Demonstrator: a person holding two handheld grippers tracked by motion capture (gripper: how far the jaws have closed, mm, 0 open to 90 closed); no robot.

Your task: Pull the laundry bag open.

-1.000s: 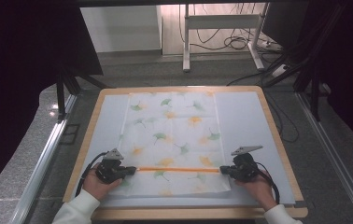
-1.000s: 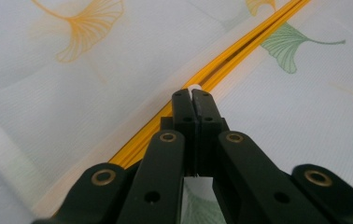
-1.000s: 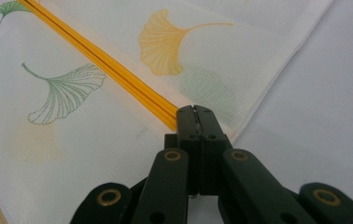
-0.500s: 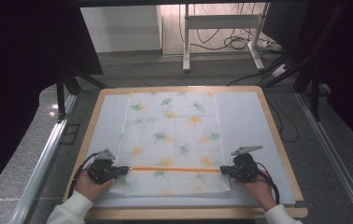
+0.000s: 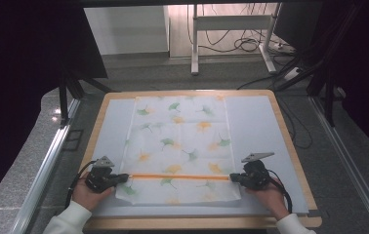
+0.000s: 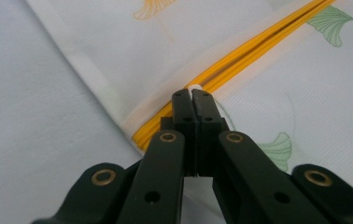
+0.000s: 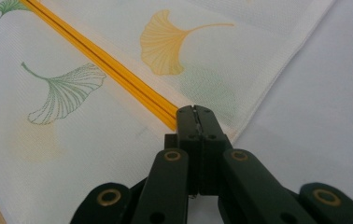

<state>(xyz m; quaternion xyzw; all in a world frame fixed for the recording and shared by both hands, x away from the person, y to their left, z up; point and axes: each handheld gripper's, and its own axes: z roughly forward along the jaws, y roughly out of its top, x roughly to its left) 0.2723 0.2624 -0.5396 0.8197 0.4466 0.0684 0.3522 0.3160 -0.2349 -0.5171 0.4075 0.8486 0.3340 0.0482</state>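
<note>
From the high view, a person is working a white mesh pouch (image 5: pixel 180 146) printed with ginkgo leaves, lying flat on the desk (image 5: pixel 290 141), with the left hand-held gripper (image 5: pixel 124 177) and the right hand-held gripper (image 5: pixel 232 178) sitting at opposite ends of its orange zipper (image 5: pixel 180 176), the pouch stretching between and beyond them. In the left gripper view, the left hand-held gripper (image 6: pixel 193 95) is pinching together on a small white tab, seemingly the zipper pull (image 6: pixel 194 87), right at its tips, the zipper (image 6: pixel 254 49) running away ahead of it. In the right gripper view, the right hand-held gripper (image 7: pixel 194 112) is clamping the end of the zipper (image 7: pixel 118 70) just in front of it, close to the pouch's side edge. The fabric is looking light, thin and limp, likely to bunch or slide on the smooth desk, so the firmer zipper ends appear the soundest places to grip.
</note>
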